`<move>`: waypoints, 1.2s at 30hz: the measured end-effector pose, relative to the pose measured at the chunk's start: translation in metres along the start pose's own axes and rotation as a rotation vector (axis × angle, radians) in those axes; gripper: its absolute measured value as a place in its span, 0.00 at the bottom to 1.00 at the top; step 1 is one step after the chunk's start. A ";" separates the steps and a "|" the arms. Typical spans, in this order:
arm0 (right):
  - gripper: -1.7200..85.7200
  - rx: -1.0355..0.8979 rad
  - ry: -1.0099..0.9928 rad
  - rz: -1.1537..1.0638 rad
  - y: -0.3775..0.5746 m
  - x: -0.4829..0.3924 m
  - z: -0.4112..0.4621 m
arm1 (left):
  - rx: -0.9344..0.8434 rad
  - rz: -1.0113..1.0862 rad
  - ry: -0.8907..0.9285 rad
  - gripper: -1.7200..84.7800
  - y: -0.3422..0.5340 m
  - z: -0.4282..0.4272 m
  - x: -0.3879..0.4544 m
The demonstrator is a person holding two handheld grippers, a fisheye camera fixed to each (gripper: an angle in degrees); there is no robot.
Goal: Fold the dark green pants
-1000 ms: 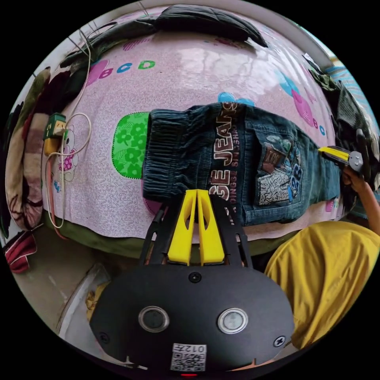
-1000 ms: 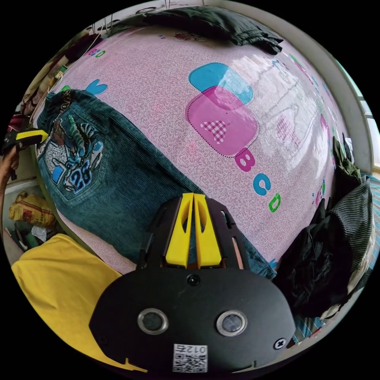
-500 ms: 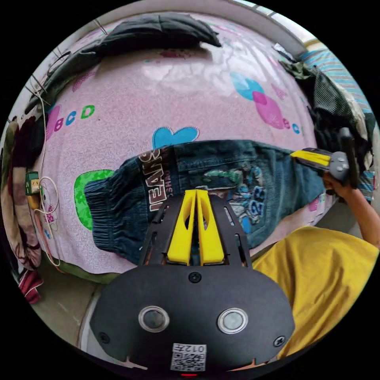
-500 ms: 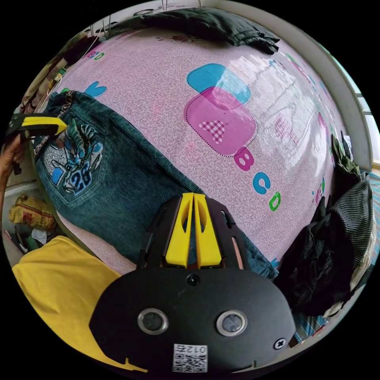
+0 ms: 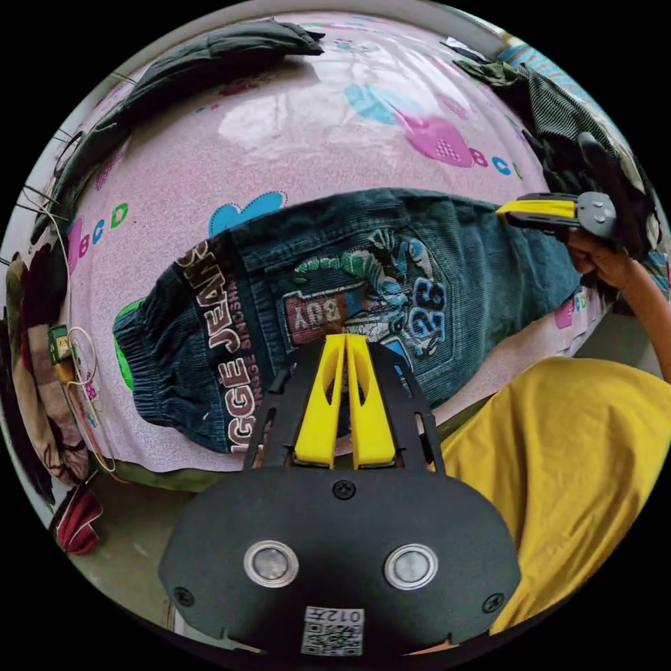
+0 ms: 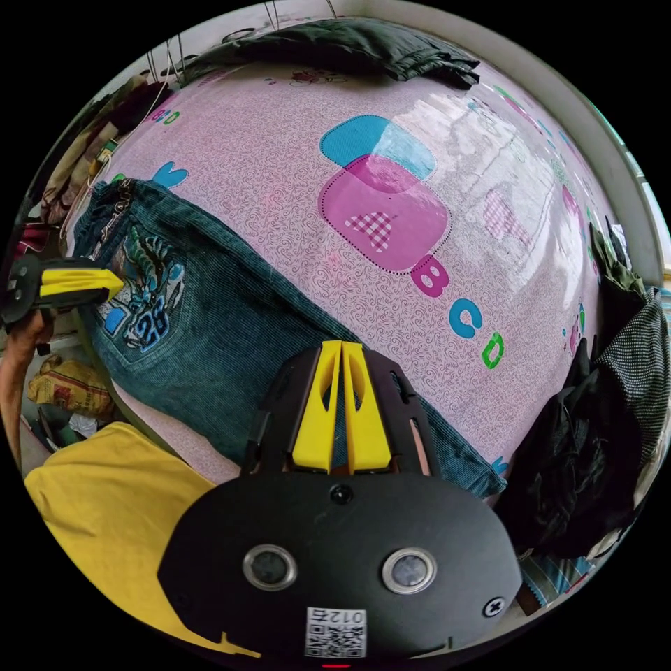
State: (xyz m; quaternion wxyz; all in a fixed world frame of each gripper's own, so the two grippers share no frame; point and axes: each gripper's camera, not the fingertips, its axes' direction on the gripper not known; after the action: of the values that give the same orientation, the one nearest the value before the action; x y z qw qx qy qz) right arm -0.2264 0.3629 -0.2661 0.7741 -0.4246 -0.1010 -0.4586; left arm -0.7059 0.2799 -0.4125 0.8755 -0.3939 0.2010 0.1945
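The dark green corduroy pants [image 5: 489,265] lie flat across the near side of a pink patterned mat [image 5: 279,140], printed back pocket facing up and waistband toward the left. My left gripper [image 5: 346,337] is shut, its tips over the printed pocket. In the right gripper view the left gripper [image 6: 119,285] points at that pocket on the pants [image 6: 231,328]. My right gripper [image 6: 340,344] is shut at the far edge of the pant leg. In the left gripper view the right gripper [image 5: 500,208] touches that same edge. No cloth shows lifted between either pair of jaws.
A person in a yellow shirt [image 5: 573,454] stands at the mat's near edge. A dark garment [image 6: 335,49] lies along the far edge. A heap of dark clothes [image 6: 594,433] sits off the leg end. A charger and cable [image 5: 59,342] lie beyond the waistband.
My left gripper has travelled from the waistband along the pants to the printed pocket, staying shut. The right gripper has stayed shut at the leg's far edge. The pants still lie flat.
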 end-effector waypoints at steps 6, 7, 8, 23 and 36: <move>0.02 -0.011 -0.033 0.042 0.018 0.022 -0.023 | 0.037 -0.046 0.005 0.02 -0.001 -0.013 0.000; 0.02 0.046 -0.058 0.035 0.029 0.023 -0.039 | 0.053 -0.027 0.001 0.02 0.000 -0.018 0.004; 0.02 0.104 -0.073 -0.003 0.043 0.019 -0.057 | 0.070 0.007 0.015 0.02 0.004 -0.025 0.012; 0.02 0.048 -0.134 -0.132 0.153 0.027 -0.056 | -0.117 0.064 0.093 0.02 -0.007 0.054 0.035; 0.07 0.444 -0.447 0.915 0.518 0.338 -0.079 | 0.076 0.277 0.147 0.02 -0.069 0.061 0.155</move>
State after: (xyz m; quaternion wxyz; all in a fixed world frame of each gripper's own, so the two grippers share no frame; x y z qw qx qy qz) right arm 0.3561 0.2057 -0.4226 0.9249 -0.3390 -0.1624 0.0580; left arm -0.5287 0.3127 -0.4121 0.8376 -0.3423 0.3240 0.2763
